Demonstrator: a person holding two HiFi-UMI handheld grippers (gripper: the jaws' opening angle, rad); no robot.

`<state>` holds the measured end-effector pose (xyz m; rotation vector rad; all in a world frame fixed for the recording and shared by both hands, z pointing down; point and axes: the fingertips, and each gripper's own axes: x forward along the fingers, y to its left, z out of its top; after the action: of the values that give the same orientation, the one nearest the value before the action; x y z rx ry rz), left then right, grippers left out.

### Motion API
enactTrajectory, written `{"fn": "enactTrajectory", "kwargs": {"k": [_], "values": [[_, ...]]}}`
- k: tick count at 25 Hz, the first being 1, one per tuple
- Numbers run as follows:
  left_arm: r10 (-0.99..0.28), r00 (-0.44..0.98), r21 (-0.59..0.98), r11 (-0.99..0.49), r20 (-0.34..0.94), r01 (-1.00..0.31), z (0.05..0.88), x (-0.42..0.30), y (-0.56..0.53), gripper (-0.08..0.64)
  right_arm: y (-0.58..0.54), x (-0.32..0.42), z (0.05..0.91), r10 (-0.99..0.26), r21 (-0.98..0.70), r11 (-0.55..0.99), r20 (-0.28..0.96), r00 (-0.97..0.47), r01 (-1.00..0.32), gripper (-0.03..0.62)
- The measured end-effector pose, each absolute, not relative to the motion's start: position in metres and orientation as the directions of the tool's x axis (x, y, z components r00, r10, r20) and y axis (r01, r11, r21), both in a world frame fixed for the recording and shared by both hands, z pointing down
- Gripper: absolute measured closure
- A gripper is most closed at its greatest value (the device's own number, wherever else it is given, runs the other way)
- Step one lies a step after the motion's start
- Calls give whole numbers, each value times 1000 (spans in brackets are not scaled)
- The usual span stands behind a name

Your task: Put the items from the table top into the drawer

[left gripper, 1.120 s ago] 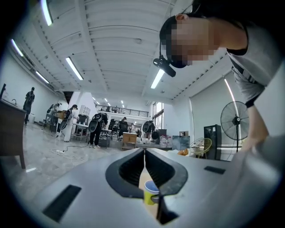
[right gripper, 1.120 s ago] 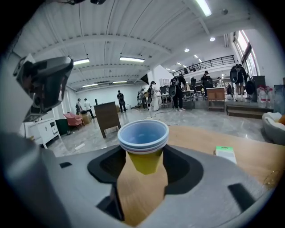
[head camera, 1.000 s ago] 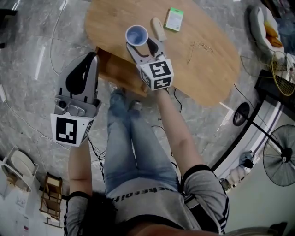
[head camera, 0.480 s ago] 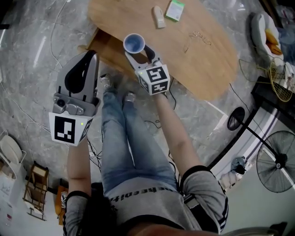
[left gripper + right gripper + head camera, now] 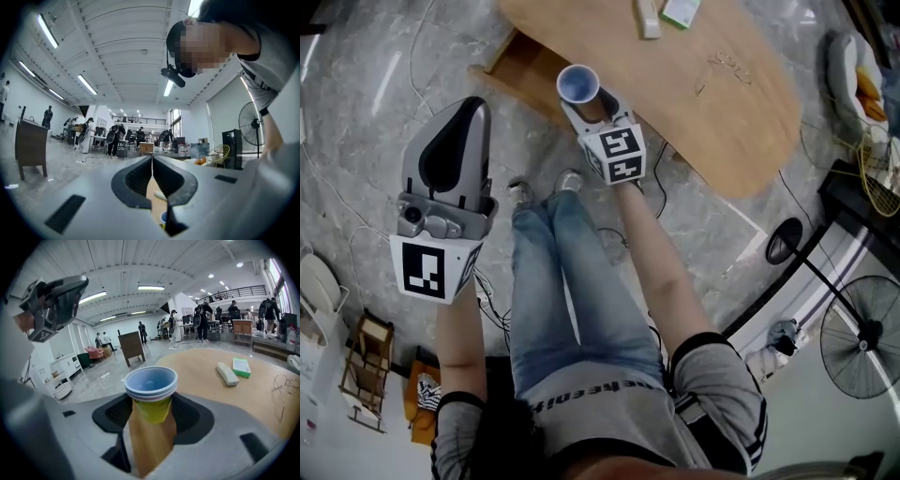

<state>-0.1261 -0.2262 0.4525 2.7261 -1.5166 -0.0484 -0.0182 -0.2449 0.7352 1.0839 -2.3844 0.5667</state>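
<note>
Stacked cups upright in right claw; left claw closed, empty

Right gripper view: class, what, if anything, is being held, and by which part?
The cup, held by its yellow side wall just below the rim, between the fingers of the right gripper.

Right side: a black pedestal fan is seen standing on the grey marbled floor. Dark cables are trailed over that floor. Lower left, a small wooden rack is noted. Farther off, a dark wooden cabinet and standing people are made out under strip lights.
</note>
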Motion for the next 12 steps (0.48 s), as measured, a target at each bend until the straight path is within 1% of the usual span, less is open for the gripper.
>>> {"fn": "enactTrajectory", "kwargs": {"k": [4, 8, 12], "values": [[-865, 501, 71, -502, -32, -862, 461, -135, -230, 548, -241, -19, 763, -568, -163, 603, 599, -564, -781, 333], [-850, 526, 69, -523, 29, -850, 495, -144, -215, 548, -236, -17, 795, -547, -144, 603, 642, -538, -784, 333], [-848, 528, 82, -523, 55, -849, 511, -151, -213, 548, -233, -18, 819, -525, -134, 604, 674, -519, -785, 334]]}}
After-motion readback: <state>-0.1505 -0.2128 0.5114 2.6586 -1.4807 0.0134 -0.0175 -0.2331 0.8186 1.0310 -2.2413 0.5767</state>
